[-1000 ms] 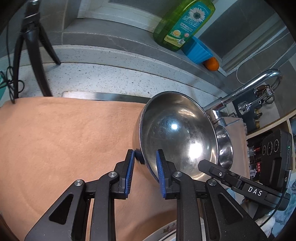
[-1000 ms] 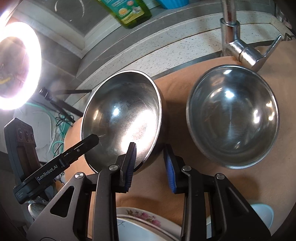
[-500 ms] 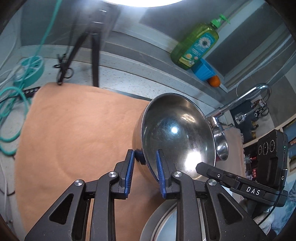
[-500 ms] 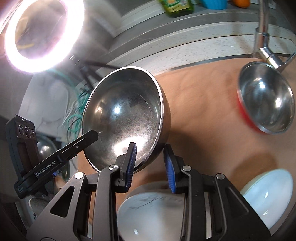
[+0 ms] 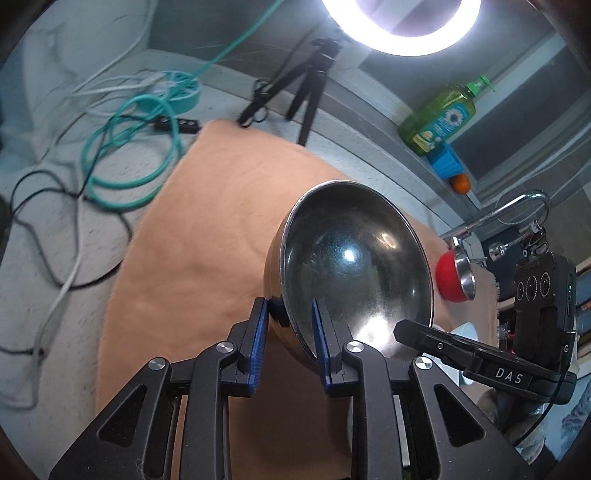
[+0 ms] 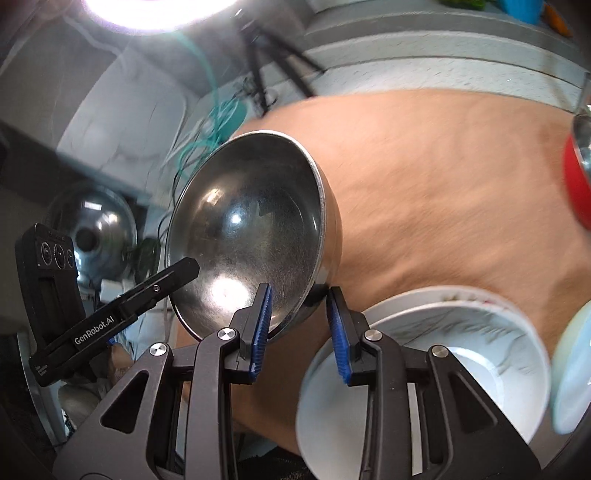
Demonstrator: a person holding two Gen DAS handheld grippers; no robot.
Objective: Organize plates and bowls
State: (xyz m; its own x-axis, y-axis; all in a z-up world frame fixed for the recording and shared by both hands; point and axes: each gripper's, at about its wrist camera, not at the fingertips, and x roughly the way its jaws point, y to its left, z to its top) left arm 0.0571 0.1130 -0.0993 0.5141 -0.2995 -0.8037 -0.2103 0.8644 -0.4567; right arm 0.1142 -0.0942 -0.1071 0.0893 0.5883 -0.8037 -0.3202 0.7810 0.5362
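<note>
A large steel bowl [image 5: 354,266] is held between both grippers above the tan cloth [image 5: 207,236]. My left gripper [image 5: 290,341] is shut on its near rim. My right gripper [image 6: 299,325] is shut on the opposite rim of the same bowl [image 6: 251,236]. A red-sided steel bowl [image 5: 456,275] sits far right by the faucet; it also shows at the right edge of the right wrist view [image 6: 576,177]. A white plate [image 6: 421,369] lies below the right gripper, with a pale blue dish [image 6: 570,369] beside it.
A ring light [image 5: 402,26] on a tripod [image 5: 303,85] stands behind the cloth. Teal and white cables [image 5: 125,147] lie on the counter to the left. A green soap bottle [image 5: 439,122], a blue cup [image 5: 445,166] and the faucet [image 5: 509,210] are at the back right.
Both grippers have carried the steel bowl up and to the left, away from the red-sided bowl and the faucet. The ring light, tripod and cables came into view.
</note>
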